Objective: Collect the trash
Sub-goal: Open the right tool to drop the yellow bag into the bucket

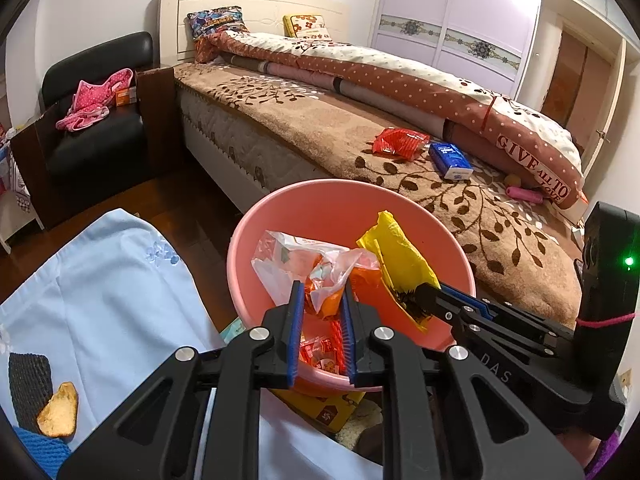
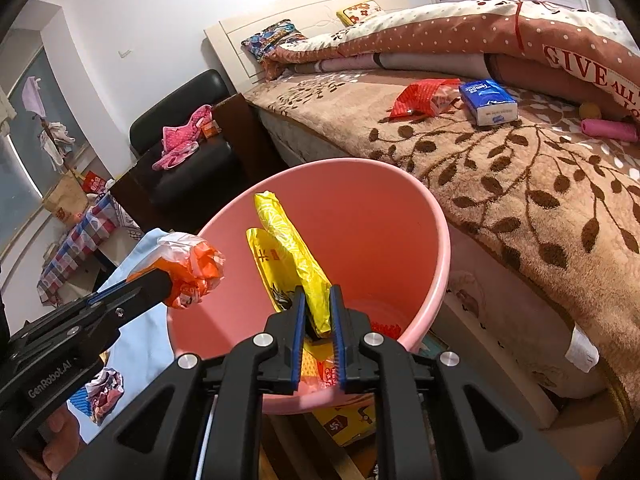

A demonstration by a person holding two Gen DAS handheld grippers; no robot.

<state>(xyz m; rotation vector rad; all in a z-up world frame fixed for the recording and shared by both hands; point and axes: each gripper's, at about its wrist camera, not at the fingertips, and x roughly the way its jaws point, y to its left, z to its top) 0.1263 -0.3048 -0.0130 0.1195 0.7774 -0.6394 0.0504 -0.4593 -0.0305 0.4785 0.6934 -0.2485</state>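
Observation:
A pink bin stands on the floor beside the bed. My left gripper is shut on a crumpled orange and white plastic wrapper over the bin's left side. My right gripper is shut on a yellow wrapper and holds it inside the bin's mouth. Red and orange wrappers lie at the bin's bottom. A red wrapper lies on the bed.
A blue tissue pack and a pink tube lie on the brown bed cover. A light blue cloth holds a bread piece and crumpled paper. A black armchair stands at the left.

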